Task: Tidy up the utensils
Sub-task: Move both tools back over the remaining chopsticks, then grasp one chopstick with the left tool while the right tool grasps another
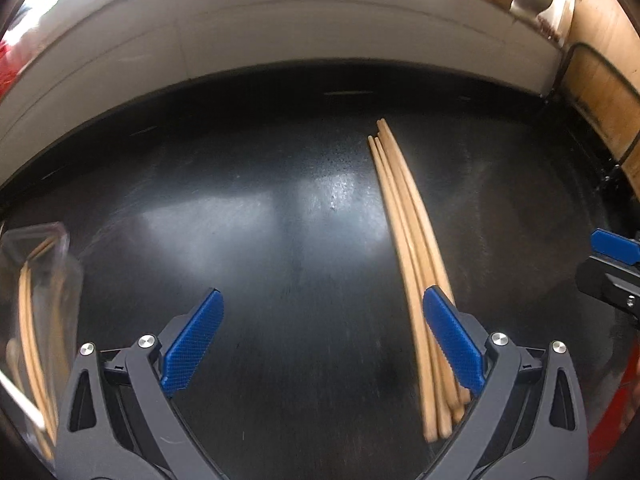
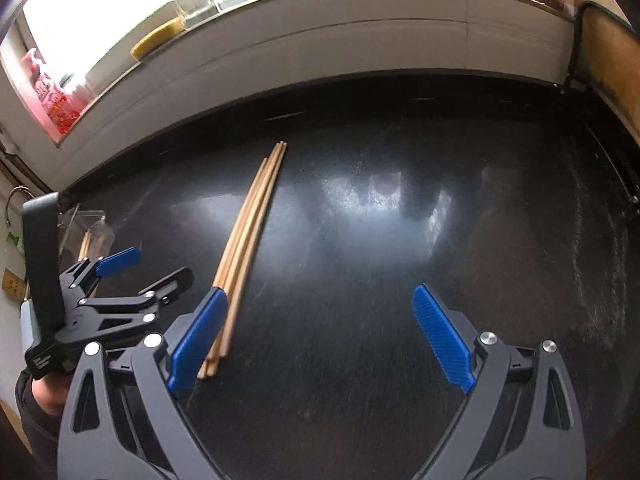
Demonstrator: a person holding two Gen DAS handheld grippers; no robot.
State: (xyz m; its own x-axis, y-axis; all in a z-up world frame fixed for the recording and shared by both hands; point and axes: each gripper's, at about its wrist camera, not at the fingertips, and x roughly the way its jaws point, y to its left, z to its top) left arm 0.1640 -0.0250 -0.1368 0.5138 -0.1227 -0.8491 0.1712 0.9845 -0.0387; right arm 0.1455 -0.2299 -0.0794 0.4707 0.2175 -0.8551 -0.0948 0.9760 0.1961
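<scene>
A bundle of wooden chopsticks point(image 1: 404, 216) lies on the black counter, running away from me; in the right wrist view the same chopsticks point(image 2: 250, 220) lie left of centre. My left gripper point(image 1: 322, 344) is open and empty, its right finger over the near ends of the bundle. My right gripper point(image 2: 320, 336) is open and empty, its left finger beside the near ends. A clear plastic container point(image 1: 40, 288) at the far left holds more chopsticks. The left gripper point(image 2: 120, 280) also shows from the side, open, with the container point(image 2: 86, 226) behind it.
A white tiled ledge point(image 2: 320, 44) runs along the back of the counter. A wooden board in a black rack point(image 1: 600, 92) stands at the right. A yellow sponge point(image 2: 158, 38) and red packaging point(image 2: 52, 96) sit by the window. A person's hand point(image 2: 44, 396) holds the left gripper.
</scene>
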